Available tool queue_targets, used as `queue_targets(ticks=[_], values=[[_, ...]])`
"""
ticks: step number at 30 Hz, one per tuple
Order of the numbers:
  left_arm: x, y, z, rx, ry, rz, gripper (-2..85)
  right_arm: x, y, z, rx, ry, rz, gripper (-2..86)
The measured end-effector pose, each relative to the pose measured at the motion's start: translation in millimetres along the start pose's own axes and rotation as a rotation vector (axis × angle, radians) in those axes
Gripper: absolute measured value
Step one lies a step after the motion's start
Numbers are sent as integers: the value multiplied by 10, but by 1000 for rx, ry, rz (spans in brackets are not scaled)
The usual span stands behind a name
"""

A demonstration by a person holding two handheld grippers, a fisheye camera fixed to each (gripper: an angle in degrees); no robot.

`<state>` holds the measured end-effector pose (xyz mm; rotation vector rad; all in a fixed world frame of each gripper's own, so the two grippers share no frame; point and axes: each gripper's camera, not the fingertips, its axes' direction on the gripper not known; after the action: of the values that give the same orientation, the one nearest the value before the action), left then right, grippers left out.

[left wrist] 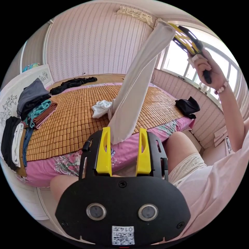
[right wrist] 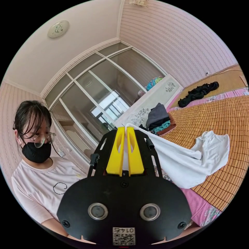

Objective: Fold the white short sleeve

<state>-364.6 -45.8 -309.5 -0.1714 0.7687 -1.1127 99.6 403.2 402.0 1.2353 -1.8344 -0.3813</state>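
The white short sleeve (left wrist: 135,85) hangs stretched from the bed up to my right gripper (left wrist: 174,30), which a hand holds high near the window. In the right gripper view my right gripper (right wrist: 125,129) is shut on an edge of the white short sleeve (right wrist: 189,160), whose rest trails down onto the bamboo mat (right wrist: 223,116). My left gripper (left wrist: 124,131) stands open low in front of the bed, its yellow jaws either side of the garment's lower hanging end without pressing on it.
Folded clothes (left wrist: 33,109) are stacked along the mat's left side by the headboard. A black garment (left wrist: 72,83) lies at the far end, another black one (left wrist: 188,106) at the right edge. The person (right wrist: 39,166) sits beside the bed; knees (left wrist: 181,145) lie under the grippers.
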Motion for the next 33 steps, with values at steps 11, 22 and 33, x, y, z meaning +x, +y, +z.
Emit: queue_targets(ticks=[11,22,33], values=[[-183,189,478,-267,-66,25,140,160,981,-1402,169,497,300,6],[242,61,1314,-511,95,44,135,63,1601,-1748,186,605,472,6],[21,-170,984,-447,238,-87,-4,-444,1832,-1963,197,597,457,6]])
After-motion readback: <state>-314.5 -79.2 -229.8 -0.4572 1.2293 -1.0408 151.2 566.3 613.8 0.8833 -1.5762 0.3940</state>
